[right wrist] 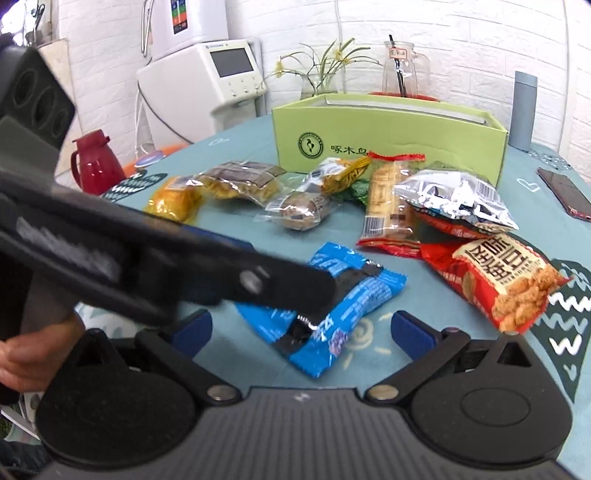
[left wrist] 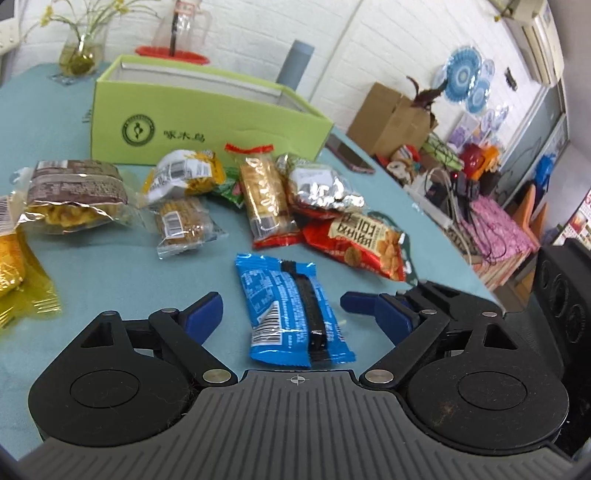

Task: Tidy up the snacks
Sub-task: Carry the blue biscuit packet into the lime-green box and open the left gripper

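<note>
A teal worktop (left wrist: 110,258) carries loose snack packets in front of a light green box (left wrist: 207,122). The box stands open at the top; only its pale inner wall shows, and its contents cannot be seen from either view.

Nearest the cameras lies a blue packet (left wrist: 291,314) with a black strip down its back, flat on the worktop. The left claw (left wrist: 280,302) has its blue pads wide apart, one on each side of the packet, neither touching it. The right claw (right wrist: 301,325) is also apart, with the same blue packet (right wrist: 354,291) lying between and just beyond its pads. In the right wrist view the dark body of the left tool crosses over the packet, and a hand (right wrist: 26,354) grips it at the left edge.

Between the blue packet and the box, from left to right in the left wrist view: a yellow packet (left wrist: 14,280) at the edge, a clear bag (left wrist: 74,195) with a brown label, a small round cake (left wrist: 183,221) in clear wrap, a long biscuit pack (left wrist: 262,195) with red ends, a silver foil bag (left wrist: 321,188), and a red packet (left wrist: 362,243) of rice crackers.

Behind the box stand a glass vase (left wrist: 79,51) with yellow flowers, a clear jug (left wrist: 183,26) and a grey bottle (left wrist: 295,62). A phone (left wrist: 349,153) lies to the box's right.
</note>
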